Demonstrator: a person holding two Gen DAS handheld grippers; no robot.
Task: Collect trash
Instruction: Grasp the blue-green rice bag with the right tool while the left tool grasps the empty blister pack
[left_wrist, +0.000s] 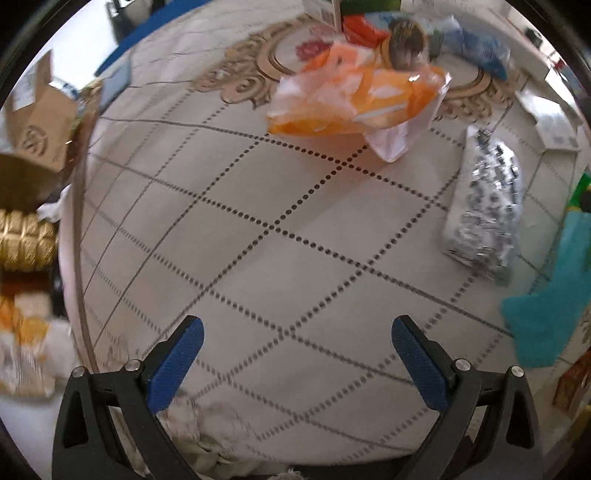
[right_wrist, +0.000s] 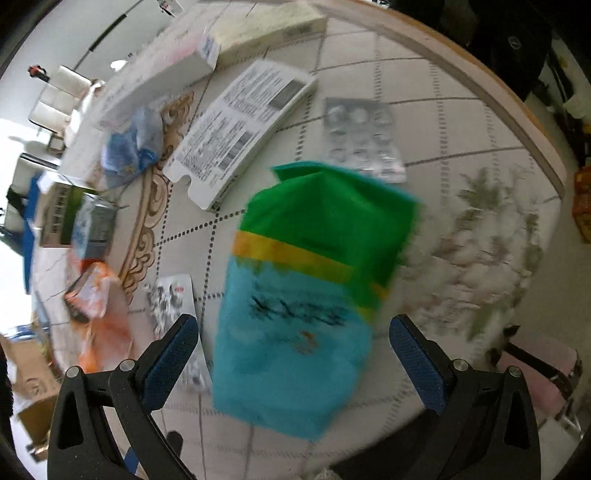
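Trash lies on a round table with a patterned cloth (left_wrist: 258, 236). In the left wrist view an orange and white plastic bag (left_wrist: 354, 99) lies far ahead and a silver foil wrapper (left_wrist: 484, 214) lies to the right. My left gripper (left_wrist: 295, 354) is open and empty above bare cloth. In the right wrist view a teal, yellow and green packet (right_wrist: 306, 295) lies between and ahead of the open fingers of my right gripper (right_wrist: 293, 354), blurred. I cannot tell whether it touches the fingers. A silver blister pack (right_wrist: 362, 140) lies beyond it.
White flat cartons (right_wrist: 240, 129) and a blue wrapper (right_wrist: 129, 151) lie further back, small boxes (right_wrist: 77, 218) at the left. A cardboard box (left_wrist: 33, 125) with trash stands off the table's left edge. A pink stool (right_wrist: 535, 369) stands at the right.
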